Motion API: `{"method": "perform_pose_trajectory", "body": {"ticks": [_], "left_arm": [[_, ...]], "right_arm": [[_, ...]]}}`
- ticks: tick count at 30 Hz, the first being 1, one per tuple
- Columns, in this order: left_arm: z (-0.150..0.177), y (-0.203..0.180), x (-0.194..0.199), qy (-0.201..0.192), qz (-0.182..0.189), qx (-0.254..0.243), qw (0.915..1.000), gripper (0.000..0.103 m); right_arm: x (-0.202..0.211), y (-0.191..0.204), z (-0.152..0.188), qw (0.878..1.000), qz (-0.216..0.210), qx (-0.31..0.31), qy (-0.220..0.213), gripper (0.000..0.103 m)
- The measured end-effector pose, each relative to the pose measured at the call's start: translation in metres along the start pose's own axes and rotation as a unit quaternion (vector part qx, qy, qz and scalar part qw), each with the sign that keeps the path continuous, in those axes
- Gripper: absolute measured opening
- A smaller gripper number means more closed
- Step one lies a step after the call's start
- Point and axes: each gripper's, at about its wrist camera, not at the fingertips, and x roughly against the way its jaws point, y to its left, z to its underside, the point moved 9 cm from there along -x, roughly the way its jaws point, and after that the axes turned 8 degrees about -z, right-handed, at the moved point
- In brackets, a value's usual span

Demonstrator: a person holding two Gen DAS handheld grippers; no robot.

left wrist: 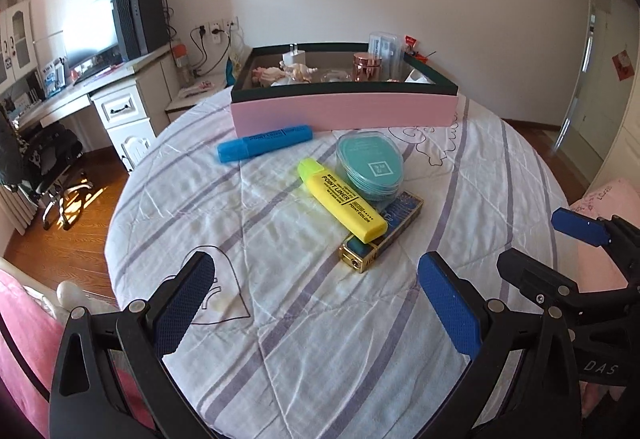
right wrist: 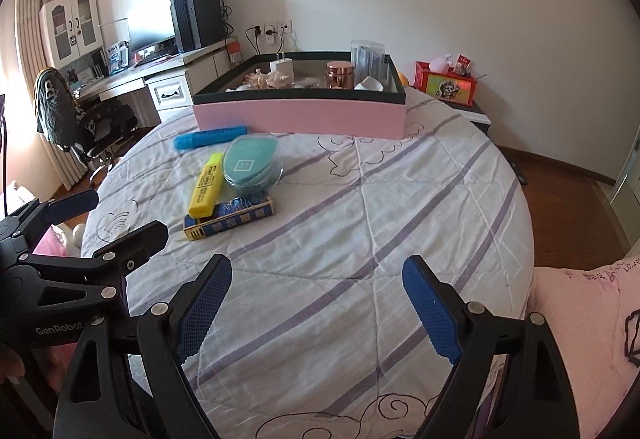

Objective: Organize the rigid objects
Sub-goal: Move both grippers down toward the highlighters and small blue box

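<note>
Nearest my lens, item one: left gripper [left wrist: 316, 295], jaws spread wide and empty, hanging over the quilted bedspread [left wrist: 320, 359]; item two: right gripper [right wrist: 316, 299], likewise spread and holding nothing, over bare quilt to the right of the clutter.

Item three: yellow highlighter [left wrist: 342, 199], lying slantwise, its rear end propped on the gold-trimmed lighter [left wrist: 380, 231]; I judge it light, stiff, smooth-sided plastic, best pinched across the middle of its barrel, and likely to tip once the lighter moves.

Item four: the lighter itself, flat on the quilt, partly under the highlighter and the teal case; probably denser, with slick metal edges; I would take it across its narrow sides after clearing what sits on it.

Item five: teal oval case [left wrist: 370, 165], clear-lidded, leaning on the lighter's far end; rigid but wide and rounded, so a grip across its short axis seems safest.

Item six: blue highlighter [left wrist: 264, 143], alone, just in front of the pink box [left wrist: 344, 111]; the easiest pick.

Item seven: the box, open-topped, already holding a copper jar [left wrist: 366, 65], a white charger and small figurines; my presumed destination.
</note>
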Motion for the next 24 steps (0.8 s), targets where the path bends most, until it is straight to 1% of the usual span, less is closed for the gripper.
{"method": "perform_pose_trajectory", "body": {"ticks": [2,6,9,13,15,16,18,21,24], "left_arm": [[-0.002,-0.004,-0.012,0.016,0.01,0.005,0.9998,0.103],[-0.011,-0.006,-0.028,0.021,0.018,0.023,0.9993,0.103],[-0.017,-0.001,-0.039,0.026,0.008,0.032,0.9991,0.103],[-0.021,0.005,-0.058,0.042,0.005,0.039,0.9983,0.103],[-0.02,0.008,-0.072,0.063,0.003,0.039,0.9973,0.103],[-0.021,0.011,-0.075,0.061,0.002,0.044,0.9972,0.103],[-0.018,0.023,-0.081,0.073,-0.024,0.046,0.996,0.103],[-0.012,0.04,-0.081,0.077,-0.034,0.053,0.9951,0.103],[-0.005,0.056,-0.075,0.07,-0.052,0.053,0.9948,0.103]], "right_arm": [[-0.008,-0.005,0.001,1.0,-0.001,-0.005,0.006,0.089],[-0.022,-0.014,0.001,1.0,-0.004,-0.012,0.019,0.089],[-0.03,-0.015,0.002,1.0,-0.009,-0.012,0.027,0.089],[-0.038,-0.016,-0.002,0.999,-0.014,-0.013,0.029,0.089],[-0.04,-0.016,-0.003,0.999,-0.015,-0.014,0.028,0.089],[-0.042,-0.015,-0.004,0.999,-0.016,-0.014,0.03,0.089],[-0.044,-0.013,-0.005,0.999,-0.017,-0.015,0.031,0.089],[-0.048,-0.005,-0.008,0.999,-0.023,-0.013,0.035,0.089],[-0.054,0.011,-0.011,0.998,-0.04,-0.007,0.041,0.089]]}}
